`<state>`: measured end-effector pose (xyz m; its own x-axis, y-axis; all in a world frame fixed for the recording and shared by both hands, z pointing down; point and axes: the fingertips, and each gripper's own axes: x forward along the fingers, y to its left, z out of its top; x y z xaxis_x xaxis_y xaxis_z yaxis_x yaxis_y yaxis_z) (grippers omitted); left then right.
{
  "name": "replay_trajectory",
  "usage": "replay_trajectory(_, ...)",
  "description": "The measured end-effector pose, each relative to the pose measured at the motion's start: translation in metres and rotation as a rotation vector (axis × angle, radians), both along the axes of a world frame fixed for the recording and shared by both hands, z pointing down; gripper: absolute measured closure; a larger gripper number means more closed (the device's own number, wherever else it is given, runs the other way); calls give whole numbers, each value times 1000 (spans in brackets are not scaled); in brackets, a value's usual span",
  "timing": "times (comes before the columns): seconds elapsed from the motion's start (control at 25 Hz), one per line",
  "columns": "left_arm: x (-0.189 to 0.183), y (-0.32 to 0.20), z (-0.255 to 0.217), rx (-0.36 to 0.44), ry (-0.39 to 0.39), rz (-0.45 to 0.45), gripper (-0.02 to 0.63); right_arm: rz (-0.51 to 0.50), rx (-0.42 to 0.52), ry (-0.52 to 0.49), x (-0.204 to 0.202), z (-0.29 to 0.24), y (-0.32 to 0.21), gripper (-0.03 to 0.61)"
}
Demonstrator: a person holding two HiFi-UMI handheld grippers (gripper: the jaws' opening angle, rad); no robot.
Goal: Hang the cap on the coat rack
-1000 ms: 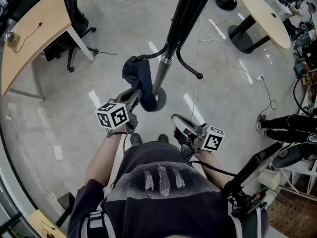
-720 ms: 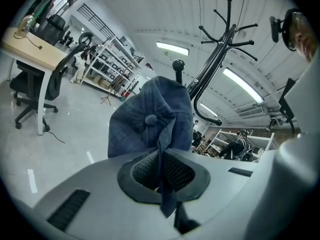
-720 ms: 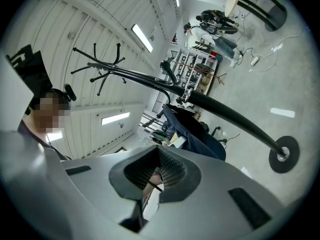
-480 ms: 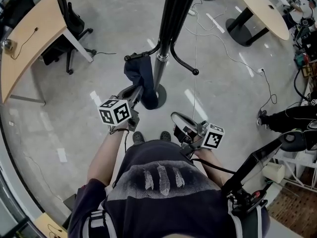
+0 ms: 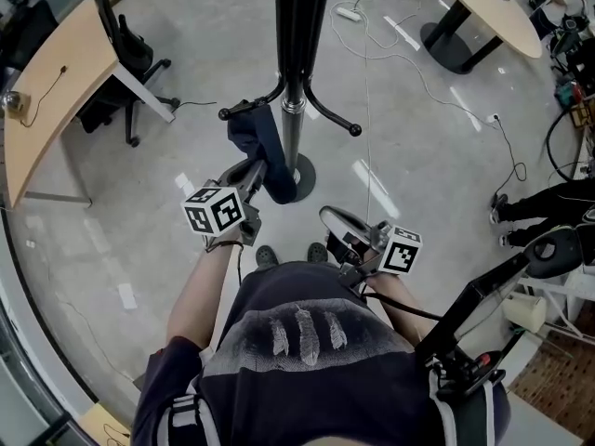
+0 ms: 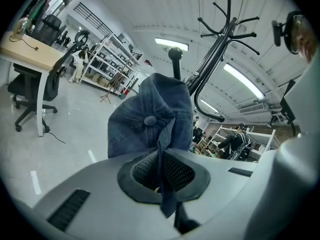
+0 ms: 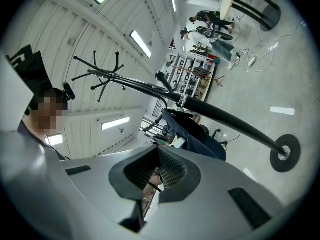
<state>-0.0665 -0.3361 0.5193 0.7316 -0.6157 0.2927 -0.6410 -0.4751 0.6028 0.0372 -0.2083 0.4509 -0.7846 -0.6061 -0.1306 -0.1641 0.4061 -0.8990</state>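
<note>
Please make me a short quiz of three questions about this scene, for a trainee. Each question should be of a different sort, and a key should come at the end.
1. True or false: the left gripper is shut on the cap.
2. Multiple choice: which colour is the cap? A. red B. blue C. white
3. Fill in the missing words: in the head view, the cap hangs beside the black pole of the ____.

Key
1. True: a fold of the cap's cloth is pinched between the closed jaws.
2. B
3. coat rack
</note>
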Motion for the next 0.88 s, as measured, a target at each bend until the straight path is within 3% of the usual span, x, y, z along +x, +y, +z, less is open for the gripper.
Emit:
replay_trajectory(0.44, 9, -6, 5, 5, -46, 8, 597, 2, -5, -25, 8, 5, -2, 575)
replay_trajectory(0.88, -12, -17, 19, -1, -78, -81, 588, -28, -3, -19, 7, 7, -3, 575)
